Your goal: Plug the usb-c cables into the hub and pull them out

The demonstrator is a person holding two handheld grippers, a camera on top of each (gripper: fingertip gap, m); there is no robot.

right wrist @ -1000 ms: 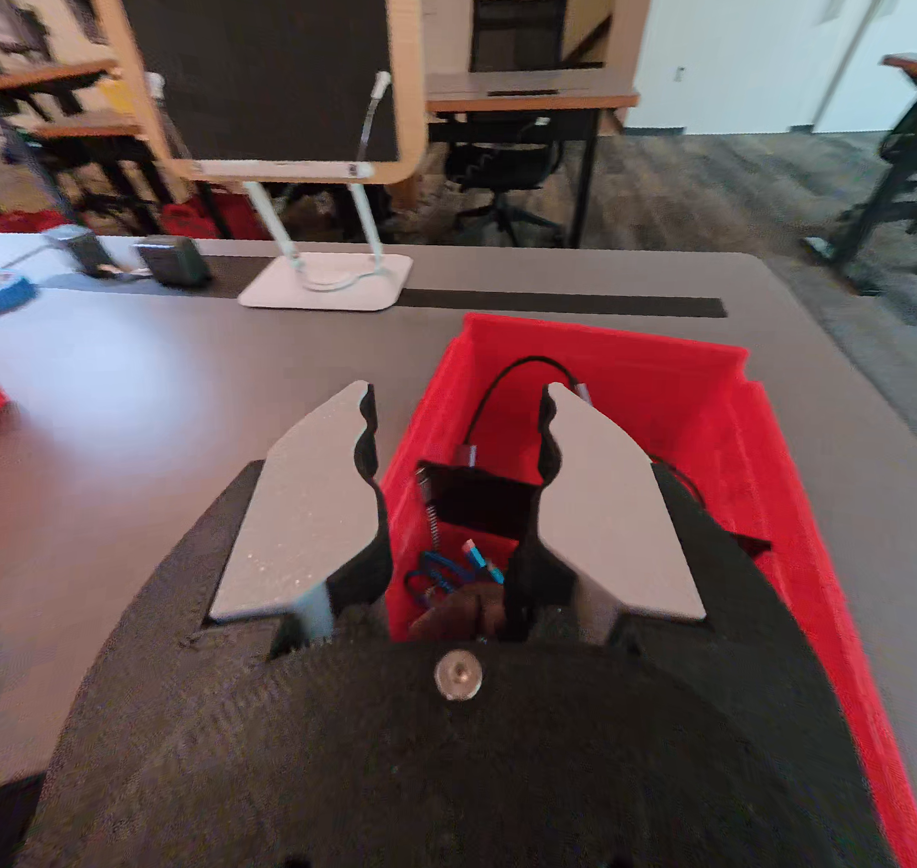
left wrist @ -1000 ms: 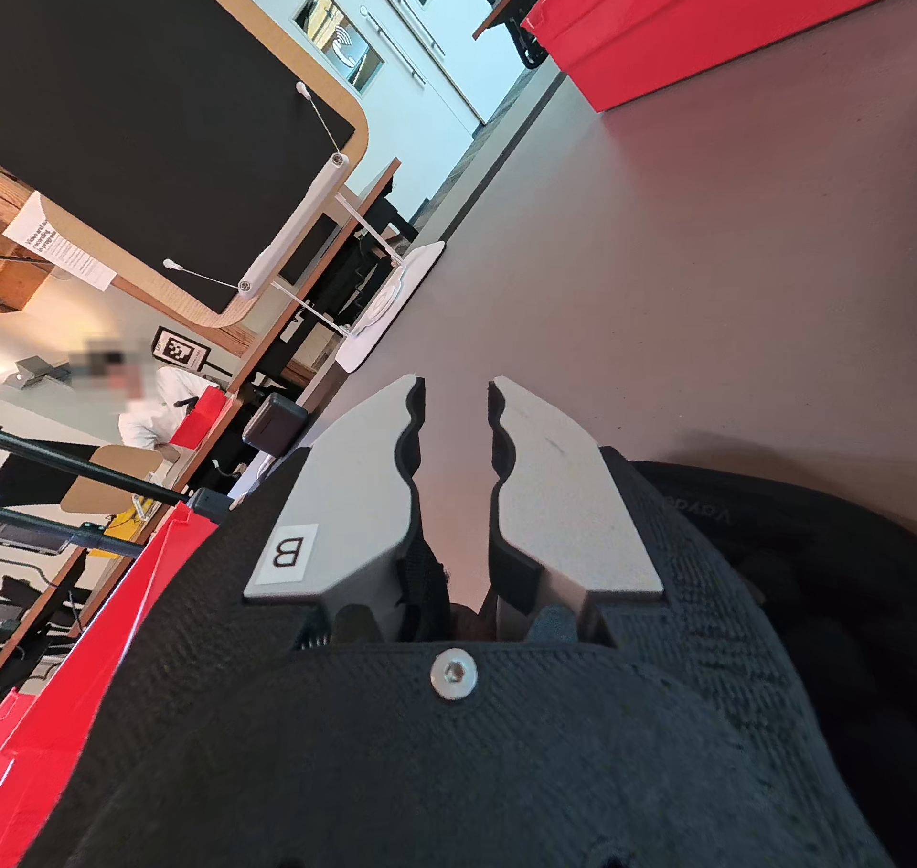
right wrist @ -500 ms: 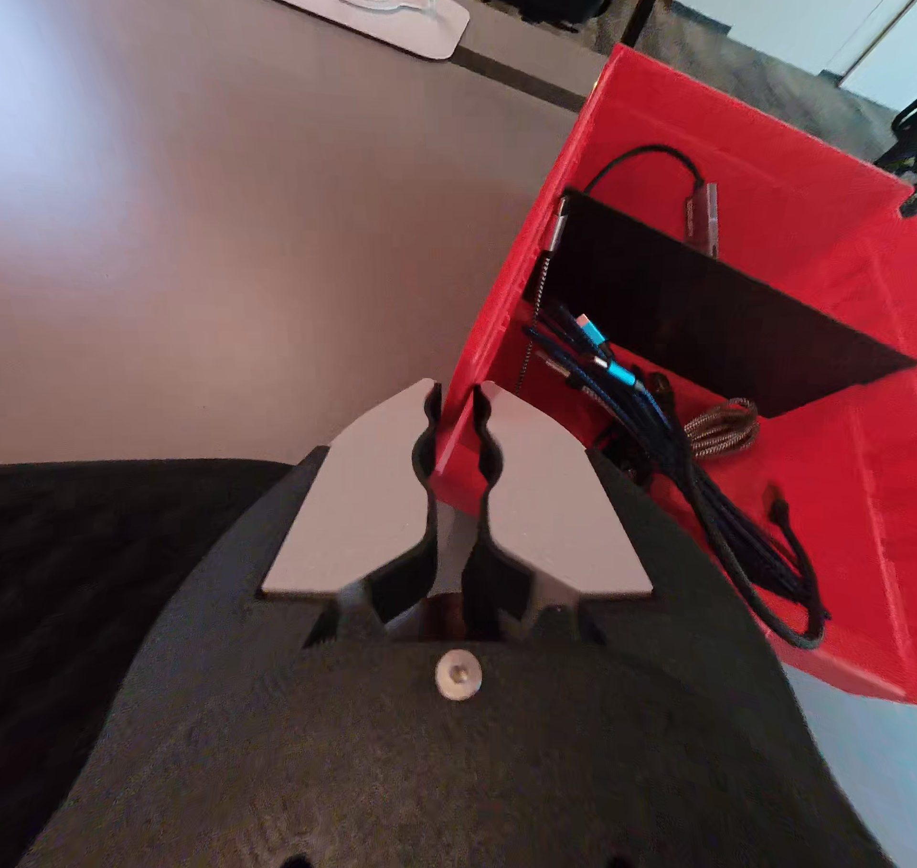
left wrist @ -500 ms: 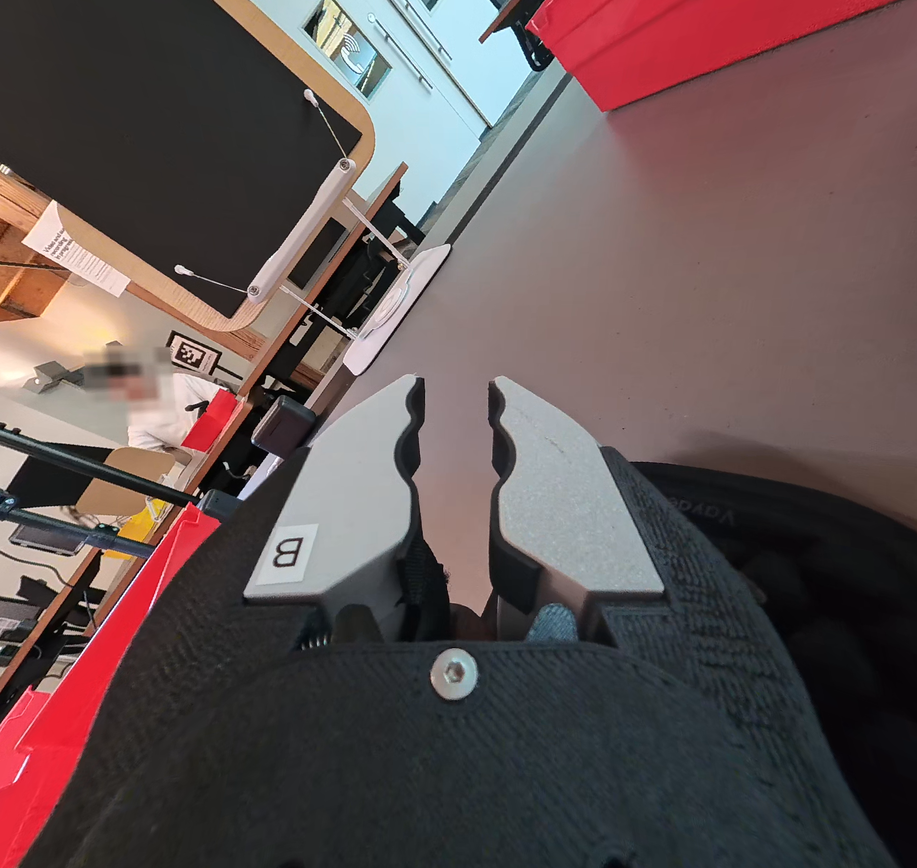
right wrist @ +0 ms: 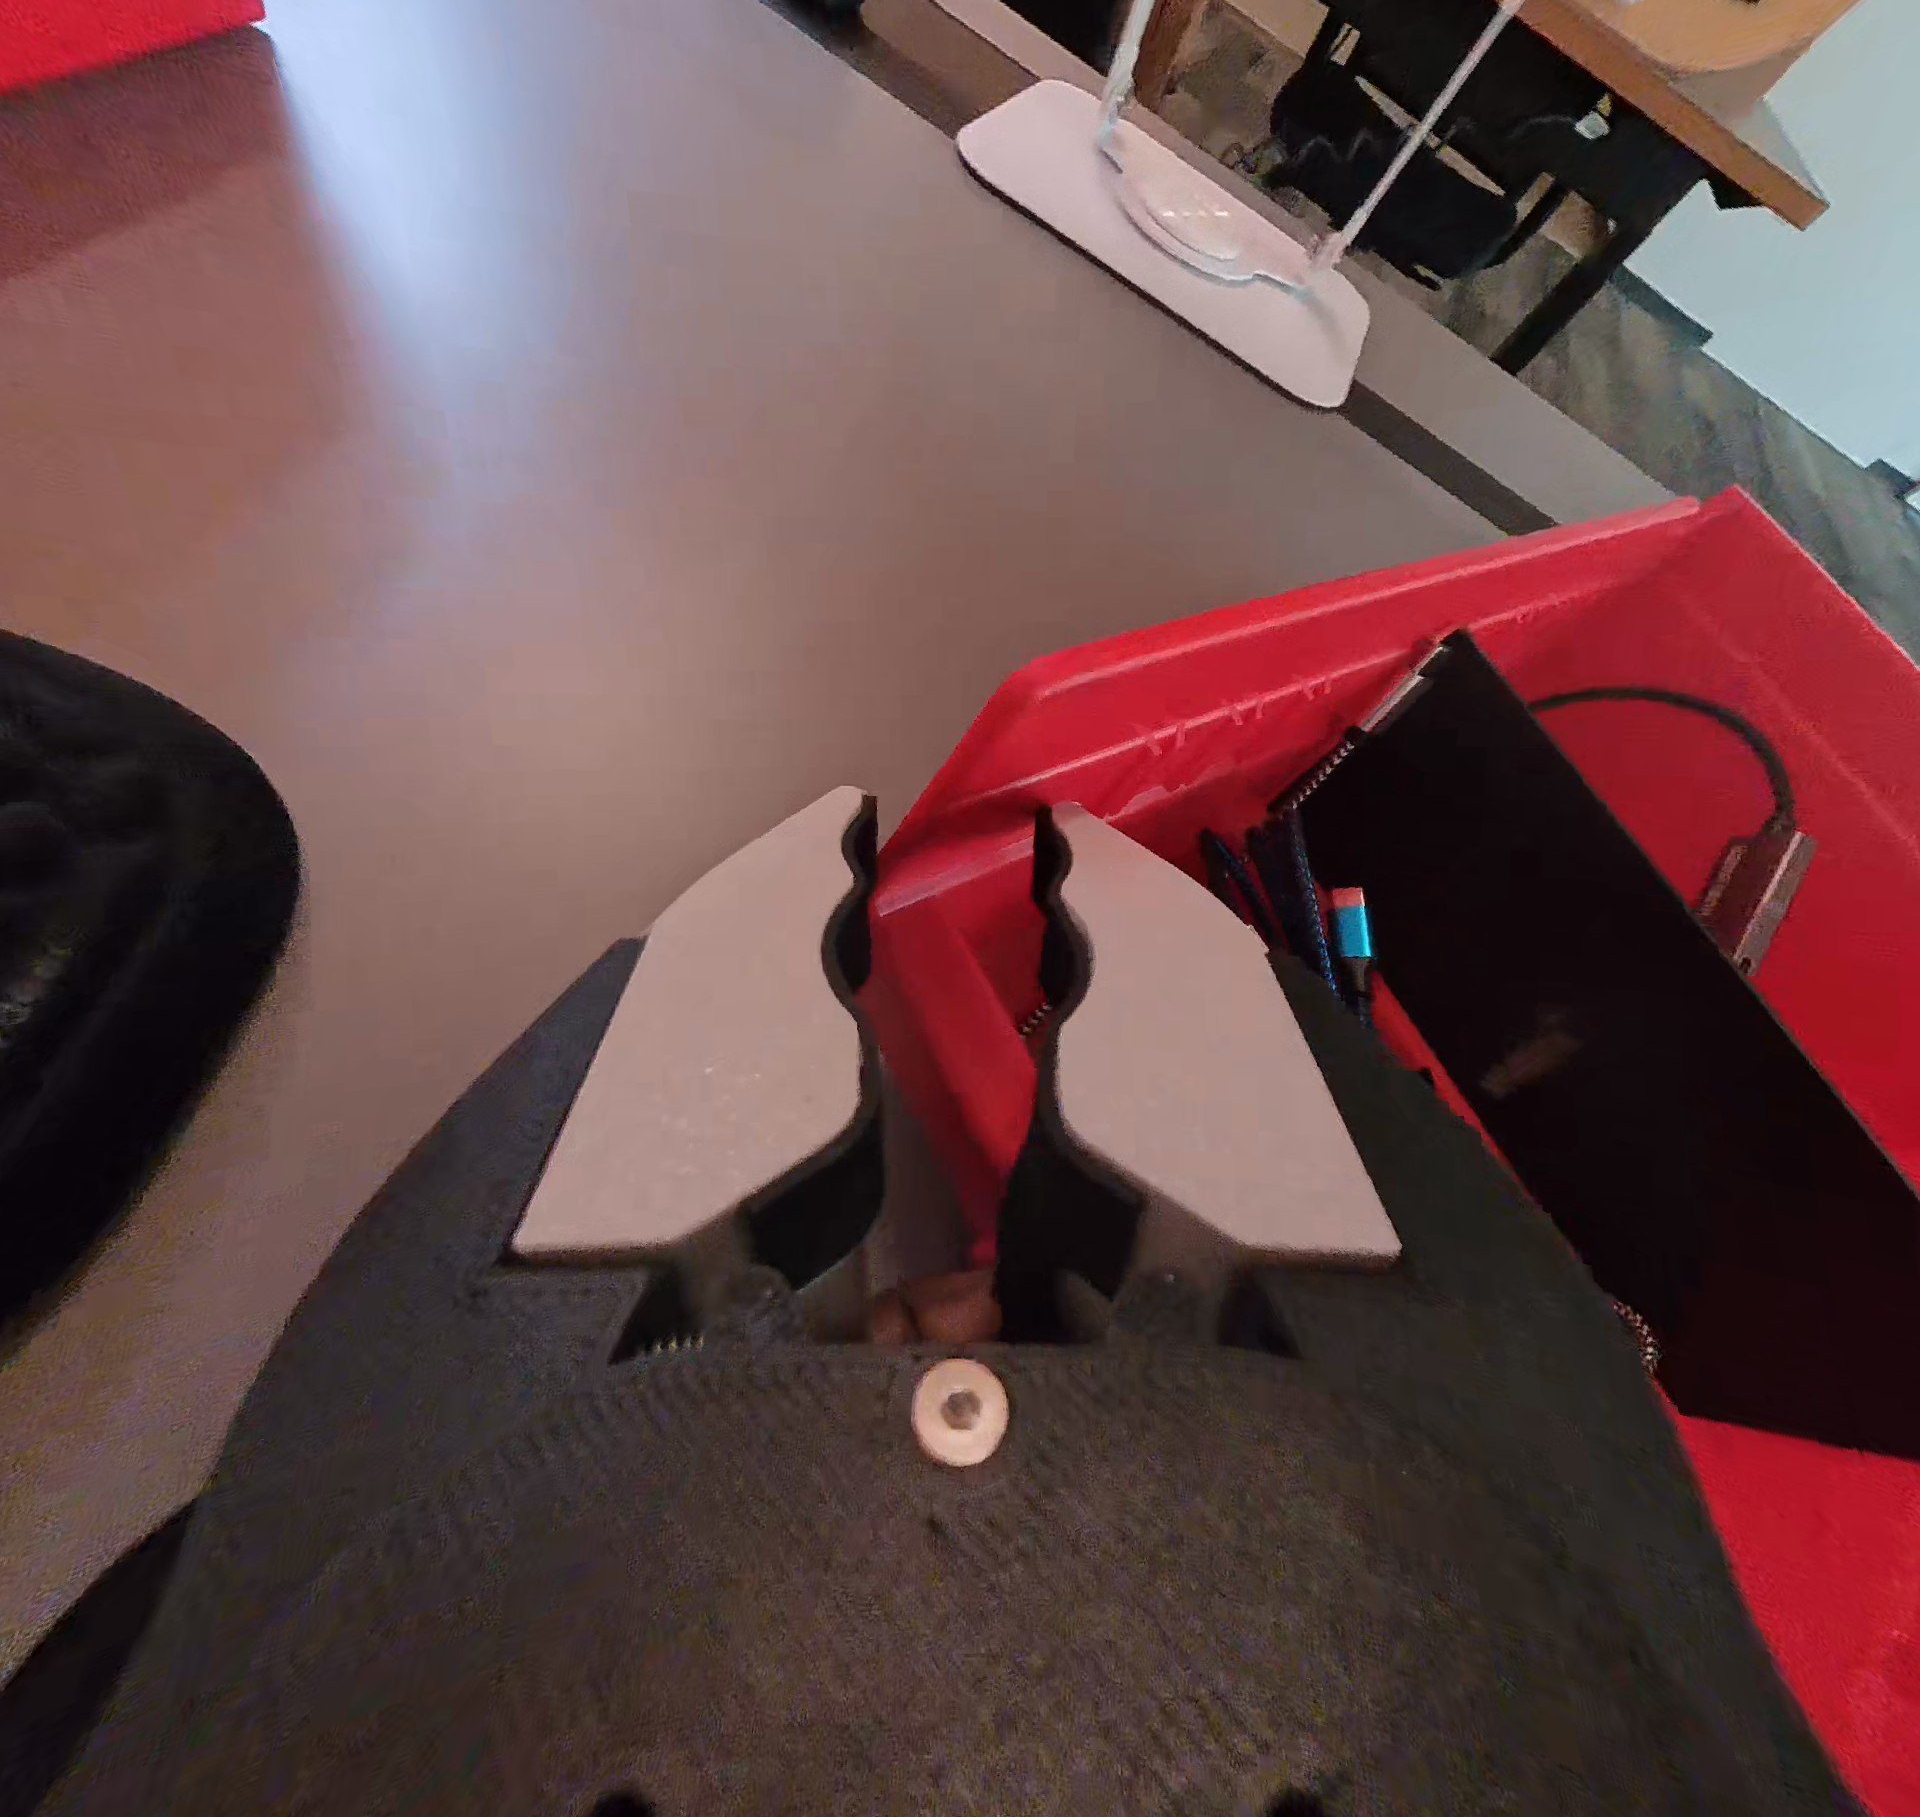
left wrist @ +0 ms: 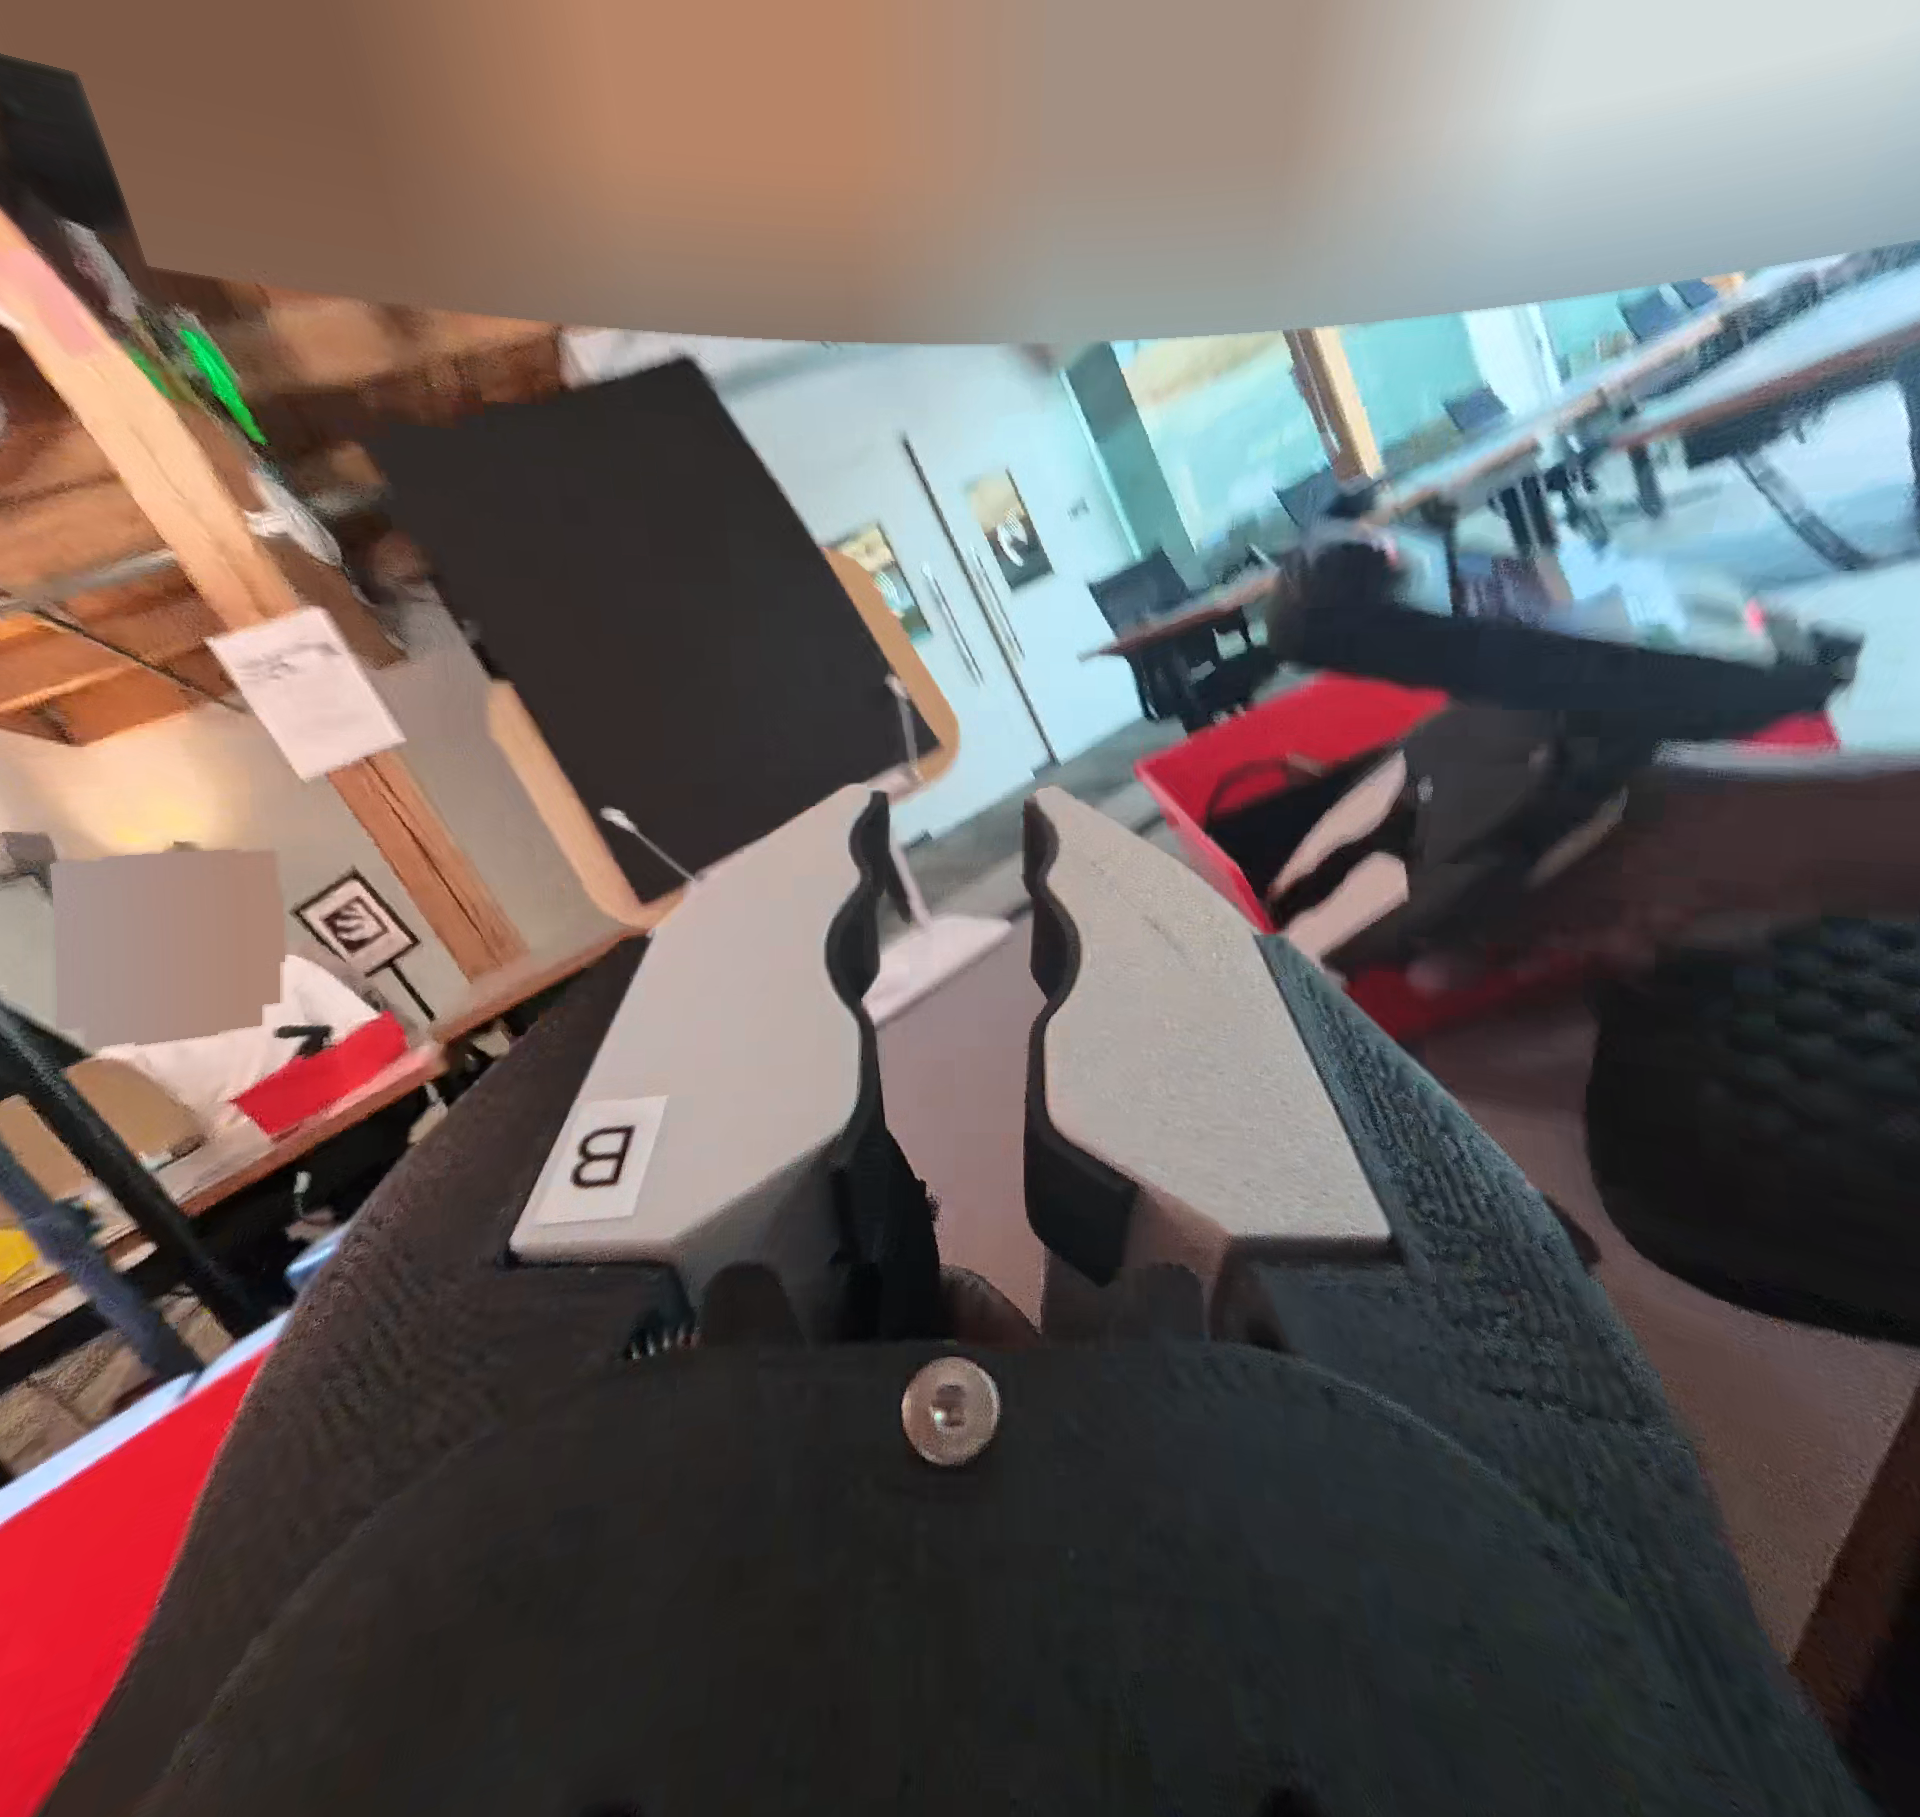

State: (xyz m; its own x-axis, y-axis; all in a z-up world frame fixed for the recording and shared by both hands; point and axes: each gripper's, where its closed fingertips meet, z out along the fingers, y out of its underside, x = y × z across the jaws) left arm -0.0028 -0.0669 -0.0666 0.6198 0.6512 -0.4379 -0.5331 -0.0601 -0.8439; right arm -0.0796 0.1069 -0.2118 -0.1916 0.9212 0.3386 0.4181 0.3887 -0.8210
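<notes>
Both tools cable-free. Left tool [left wrist: 951,811] swung up level, jaws apart, empty. Right tool [right wrist: 956,817] looser astride bin [right wrist: 1299,655] corner, grip unclear; cables [right wrist: 1299,894], hub [right wrist: 1756,884] untouched inside.

The hub [right wrist: 1761,900], a small grey metal block on a short black lead, lies inside the red bin [right wrist: 1195,728] behind its black divider [right wrist: 1558,1040], unplugged. The usb-c cables [right wrist: 1294,900], blue and dark braided, are bunched on the near side of that divider, one bright blue plug [right wrist: 1353,926] tilted upward.
</notes>
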